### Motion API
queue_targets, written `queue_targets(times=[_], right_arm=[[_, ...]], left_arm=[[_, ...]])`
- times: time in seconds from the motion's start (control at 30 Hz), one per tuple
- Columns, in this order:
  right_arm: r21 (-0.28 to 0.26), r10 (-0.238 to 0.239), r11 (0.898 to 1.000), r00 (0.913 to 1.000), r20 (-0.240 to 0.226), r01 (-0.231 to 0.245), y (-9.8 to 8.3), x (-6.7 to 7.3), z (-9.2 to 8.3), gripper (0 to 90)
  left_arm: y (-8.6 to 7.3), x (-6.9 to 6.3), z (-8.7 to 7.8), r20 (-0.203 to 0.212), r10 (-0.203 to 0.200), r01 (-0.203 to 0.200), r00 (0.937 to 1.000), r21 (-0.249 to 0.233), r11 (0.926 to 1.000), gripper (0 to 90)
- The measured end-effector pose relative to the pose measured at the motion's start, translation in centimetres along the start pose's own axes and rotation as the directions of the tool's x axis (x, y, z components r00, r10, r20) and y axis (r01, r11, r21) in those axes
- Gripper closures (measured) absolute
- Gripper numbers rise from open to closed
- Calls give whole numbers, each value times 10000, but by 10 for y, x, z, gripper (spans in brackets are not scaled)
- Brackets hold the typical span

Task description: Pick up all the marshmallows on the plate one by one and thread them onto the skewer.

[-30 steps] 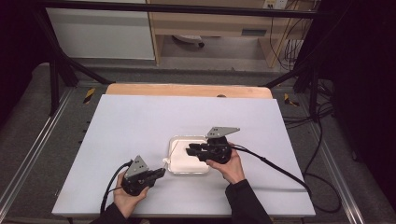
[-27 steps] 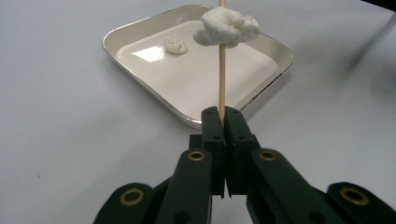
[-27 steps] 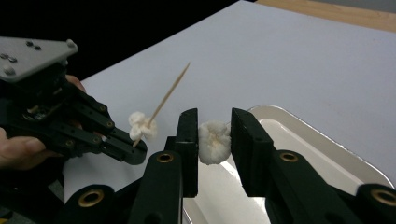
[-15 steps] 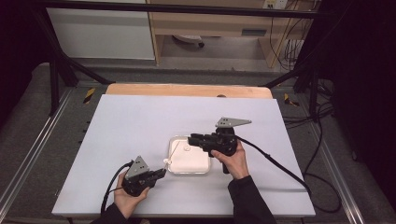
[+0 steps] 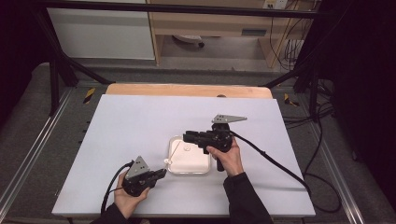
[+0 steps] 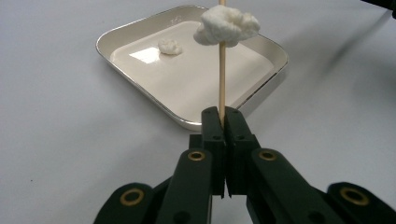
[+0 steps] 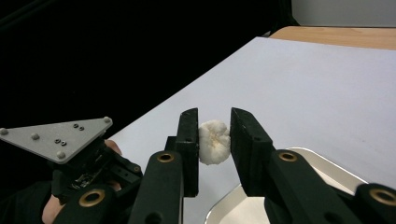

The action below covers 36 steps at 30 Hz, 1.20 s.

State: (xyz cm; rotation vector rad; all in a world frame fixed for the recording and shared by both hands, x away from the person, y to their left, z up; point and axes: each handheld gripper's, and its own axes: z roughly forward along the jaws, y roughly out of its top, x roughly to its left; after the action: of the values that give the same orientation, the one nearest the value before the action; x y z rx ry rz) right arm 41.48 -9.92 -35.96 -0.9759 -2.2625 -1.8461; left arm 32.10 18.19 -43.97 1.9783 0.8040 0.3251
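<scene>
The jaws of the left gripper (image 6: 223, 122) are closed tight on a thin wooden skewer (image 6: 222, 79), which is pinched between the flat black pads and rises straight from them. A lumpy white marshmallow (image 6: 227, 24) is speared near the skewer's far end, its surface soft and crumpled. In the high view this gripper (image 5: 161, 172) is held low at the near left of the table, just beside the tray's near left corner.

The right gripper (image 7: 214, 135) is narrowly parted — a second white puff (image 7: 214, 142), rounded and faintly creased, is held between the two pads, with both pads pressed against its sides. In the high view the right gripper (image 5: 187, 136) is seen over the far edge of the tray, with its jaws pointed to the left.

Between the two hands a shallow square tray (image 5: 201, 167) with rounded corners is set on the matte white table (image 5: 140, 121); its rim (image 6: 140, 88) is glossy and metallic, its floor pale and reflective. One more small white piece (image 6: 169, 45) lies loose inside the tray, near a far corner.
</scene>
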Motion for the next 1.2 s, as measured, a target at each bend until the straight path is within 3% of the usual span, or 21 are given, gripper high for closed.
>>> queue_targets(times=[0.47,0.97,1.2], right_arm=[[177,166,9997,9998,-145,-164,-4,-2,10,739],[477,429,9981,9972,-606,-401,-16,-1,21,763],[853,394,9958,9968,-689,-335,-26,1,28,760]], left_arm=[[0,-1,0,-40,80,-80,10000,-10,10000,885],[0,-1,0,-59,47,-47,10000,-54,10000,885],[1,-2,0,-39,40,-40,10000,-66,10000,885]])
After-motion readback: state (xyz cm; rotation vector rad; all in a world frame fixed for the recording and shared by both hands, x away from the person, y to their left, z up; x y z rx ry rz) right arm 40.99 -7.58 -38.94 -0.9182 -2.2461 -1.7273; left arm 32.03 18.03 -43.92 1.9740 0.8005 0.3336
